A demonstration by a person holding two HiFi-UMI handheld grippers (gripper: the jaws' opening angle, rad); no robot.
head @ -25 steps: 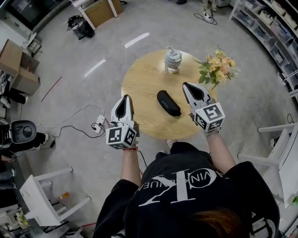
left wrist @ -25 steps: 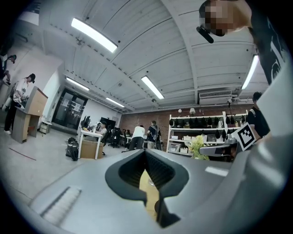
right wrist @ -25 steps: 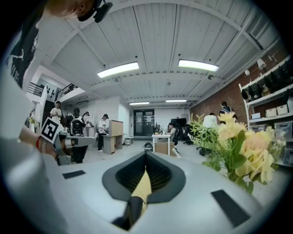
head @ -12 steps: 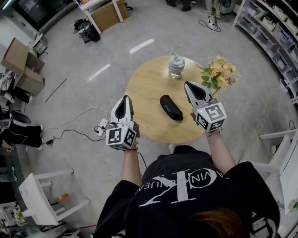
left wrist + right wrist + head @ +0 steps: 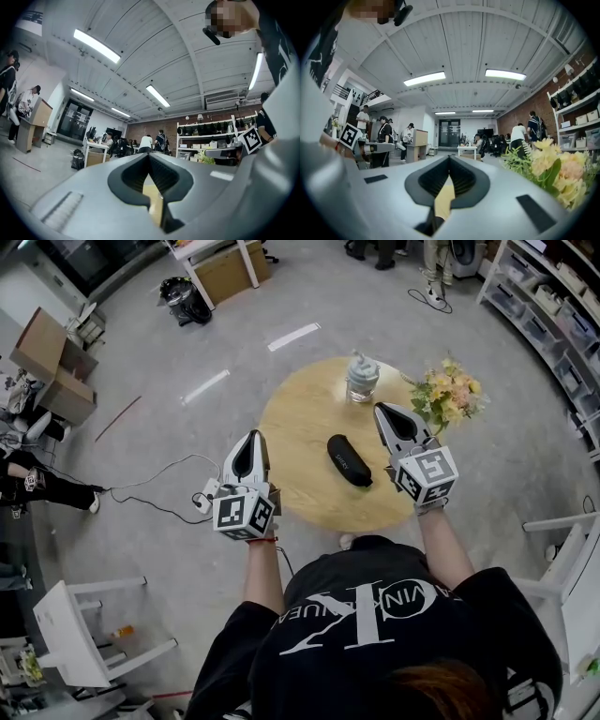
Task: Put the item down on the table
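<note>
Black oblong soft case is already laid flat on the round light-wood desk, untouched. Left tool: jaws together, nothing held, well left of the case at the desk edge. Right tool: jaws together, nothing held, just right of the case, with the yellow-pink flower bouquet farther right. Placement is judged done. Any pull-back is best made straight away from the case, with the bouquet avoided.

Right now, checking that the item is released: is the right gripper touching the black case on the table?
Apart. Head view shows bare table between the right gripper and the black case; right gripper view shows its fingers shut on nothing.
</note>
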